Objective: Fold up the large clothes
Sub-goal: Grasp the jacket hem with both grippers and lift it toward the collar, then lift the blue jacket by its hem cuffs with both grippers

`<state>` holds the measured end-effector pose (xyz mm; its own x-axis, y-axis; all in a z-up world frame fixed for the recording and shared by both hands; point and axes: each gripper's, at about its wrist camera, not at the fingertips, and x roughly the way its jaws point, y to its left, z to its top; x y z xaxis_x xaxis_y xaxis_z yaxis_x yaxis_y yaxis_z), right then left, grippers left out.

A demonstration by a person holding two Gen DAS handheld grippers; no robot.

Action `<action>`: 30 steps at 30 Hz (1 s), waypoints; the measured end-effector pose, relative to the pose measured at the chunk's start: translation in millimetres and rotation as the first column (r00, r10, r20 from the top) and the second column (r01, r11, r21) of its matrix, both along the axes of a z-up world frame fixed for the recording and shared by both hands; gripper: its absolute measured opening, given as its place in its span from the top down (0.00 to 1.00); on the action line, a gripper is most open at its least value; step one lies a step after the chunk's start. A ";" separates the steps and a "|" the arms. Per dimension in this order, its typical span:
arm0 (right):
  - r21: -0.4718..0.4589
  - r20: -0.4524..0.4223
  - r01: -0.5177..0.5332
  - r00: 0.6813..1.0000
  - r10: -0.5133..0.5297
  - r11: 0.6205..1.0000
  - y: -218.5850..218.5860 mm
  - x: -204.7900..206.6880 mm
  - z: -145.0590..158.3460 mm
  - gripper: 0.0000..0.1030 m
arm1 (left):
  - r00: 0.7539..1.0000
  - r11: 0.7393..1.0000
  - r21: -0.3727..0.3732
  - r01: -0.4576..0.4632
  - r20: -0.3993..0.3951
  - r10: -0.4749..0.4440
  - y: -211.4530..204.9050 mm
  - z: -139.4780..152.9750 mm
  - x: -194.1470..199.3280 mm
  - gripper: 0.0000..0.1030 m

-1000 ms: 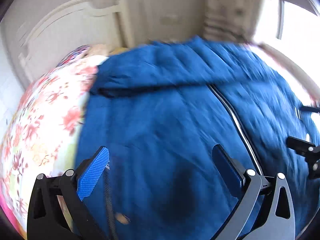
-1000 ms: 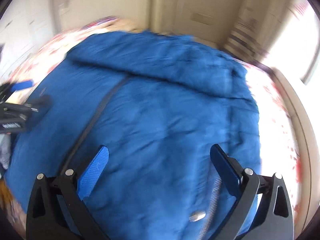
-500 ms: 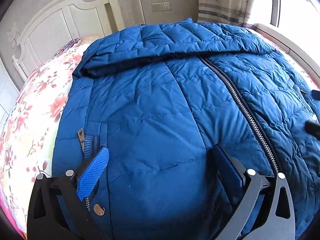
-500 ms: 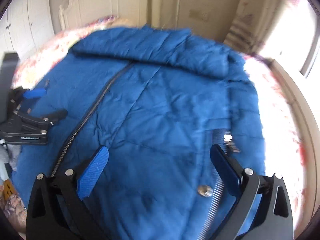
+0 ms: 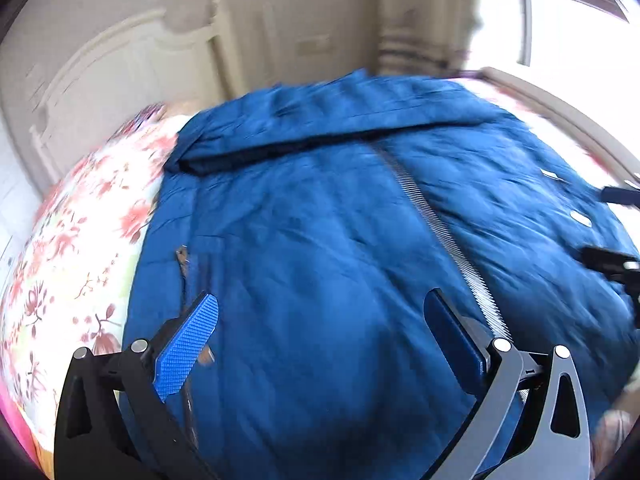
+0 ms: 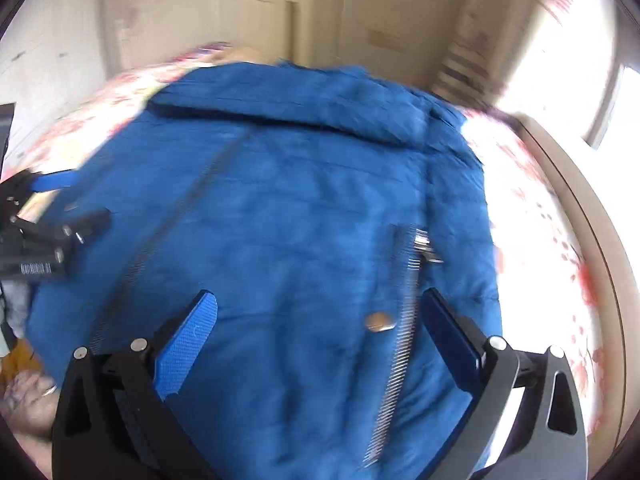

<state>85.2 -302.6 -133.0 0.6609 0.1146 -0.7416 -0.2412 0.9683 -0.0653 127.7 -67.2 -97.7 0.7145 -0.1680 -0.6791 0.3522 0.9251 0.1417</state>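
**Puffy blue jacket spread flat, both tools hanging open over its hem**

Nearest to me, the left gripper (image 5: 320, 320) and the right gripper (image 6: 318, 318) hover over the near end of the jacket (image 5: 340, 248), each with its fingers spread wide and nothing between them. The pads are ribbed blue rubber on black frames, which should bite well on slick cloth.

The jacket lies face up along the bed (image 5: 80, 264), its hem toward the near edge and its collar toward the headboard (image 5: 132, 60). It looks quilted and down-filled: light for its bulk, soft, springy, with a smooth shell that I would expect to slide and puff back after each fold. A pinch through both layers at a side seam or hem corner seems the safest hold; the padding alone would likely slip.

A toothed metal zipper (image 5: 444, 240) runs up the middle. In the right view a pocket zip (image 6: 408, 264) and a round snap (image 6: 378, 322) sit just ahead of the fingers.

Farther off, the upper part is folded across in a thick band (image 5: 320, 124). Beneath is a floral sheet, white with red blossoms.
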 end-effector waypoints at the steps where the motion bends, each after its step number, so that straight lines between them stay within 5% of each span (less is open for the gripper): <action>1: -0.014 -0.007 -0.048 0.999 0.048 0.999 11.2 -5.7 -4.3 0.03 | 1.000 0.999 0.028 0.025 -0.001 -0.025 -4.6 -4.3 -11.9 0.04; 4: -0.051 -0.065 -0.083 0.995 0.079 0.995 31.3 -5.4 -32.9 0.03 | 0.998 0.997 0.074 0.034 -0.059 -0.030 -8.3 -30.6 -17.0 0.04; 5: -0.020 -0.044 -0.065 0.997 0.064 0.998 29.5 -5.8 -36.0 0.02 | 0.998 0.999 0.014 0.029 -0.059 -0.028 -0.6 -34.7 -16.6 0.04; 11: -0.051 -0.030 -0.048 0.998 0.047 0.998 19.8 -16.2 -18.9 0.03 | 0.999 1.000 -0.027 0.009 -0.045 -0.010 22.0 -21.5 -24.1 0.04; 17: 0.020 -0.053 0.055 0.997 -0.054 0.998 -37.9 -35.5 -33.8 0.03 | 0.987 0.987 -0.053 -0.151 -0.071 0.148 96.5 -40.8 -30.4 0.04; 19: 0.084 -0.026 0.064 0.998 -0.062 0.994 -46.6 -43.9 -38.1 0.02 | 0.986 0.981 -0.120 -0.153 -0.078 0.144 112.6 -45.9 -33.4 0.04; 25: 0.061 0.030 0.116 0.993 -0.118 0.991 -70.6 -76.0 -16.1 0.03 | 0.982 0.980 -0.068 -0.188 -0.031 0.186 119.8 -34.7 -49.4 0.04; 30: 0.151 -0.064 0.239 0.971 -0.232 0.959 -124.2 -100.3 -37.0 0.03 | 0.975 0.960 -0.180 -0.214 -0.102 0.198 151.0 -42.8 -59.4 0.04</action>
